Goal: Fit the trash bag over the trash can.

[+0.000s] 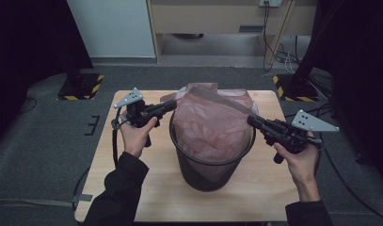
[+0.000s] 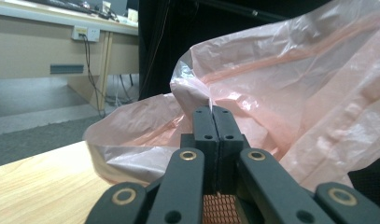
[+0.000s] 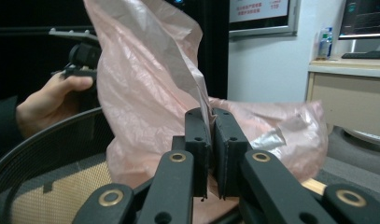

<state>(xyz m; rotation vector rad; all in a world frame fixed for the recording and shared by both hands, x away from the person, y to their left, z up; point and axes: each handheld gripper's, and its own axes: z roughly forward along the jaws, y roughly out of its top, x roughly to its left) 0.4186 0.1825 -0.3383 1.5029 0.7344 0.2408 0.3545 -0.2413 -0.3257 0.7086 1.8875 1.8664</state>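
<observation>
While my left tongs point(image 1: 172, 105) pinch the pink bag point(image 1: 212, 122) at its nine o'clock edge, my right tongs point(image 1: 251, 120) pinch its three o'clock edge, jaws pressed on plastic. Between them the bag billows above the black mesh bin point(image 1: 210, 172) at the table's point(image 1: 147, 188) centre.
</observation>
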